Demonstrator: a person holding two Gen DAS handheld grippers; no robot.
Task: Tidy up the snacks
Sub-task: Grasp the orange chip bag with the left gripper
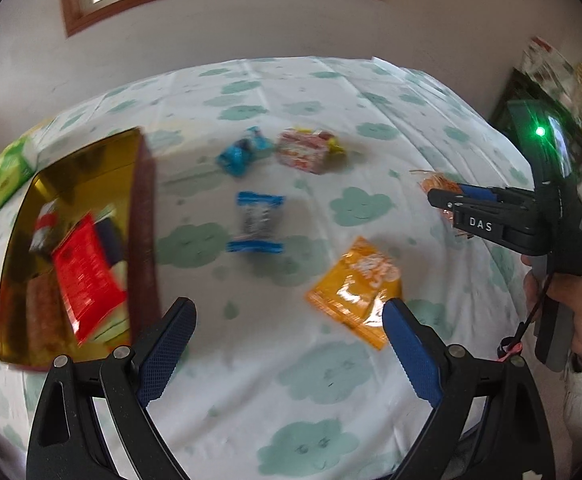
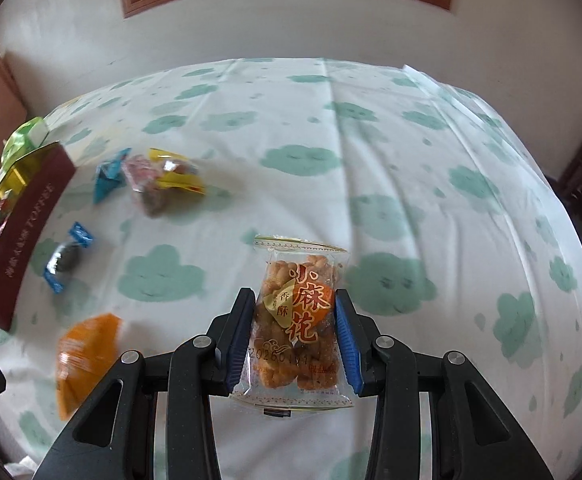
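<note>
Right gripper (image 2: 296,322) has its jaws clamped on the twisted-dough snack packet (image 2: 297,316), long axis running straight out along the fingers, clear of the cloud-print cloth (image 2: 391,168). The gold-lined box (image 1: 71,168) lies well off to its left, so the carry looks leftward. Left gripper (image 1: 289,336) hangs wide open and empty, nearest the orange packet (image 1: 355,288).

A clear packet of fried dough twists (image 2: 297,320) with red Chinese lettering stands upright, clamped at both sides. A maroon box (image 1: 145,232) with a gold inside sits at the left, holding a red packet (image 1: 87,276) and other snacks. On the cloth near it lie an orange packet (image 1: 355,290), a blue-ended dark sweet (image 1: 257,222), a crumpled blue wrapper (image 1: 243,152) and a pink-and-yellow packet (image 1: 307,150).
</note>
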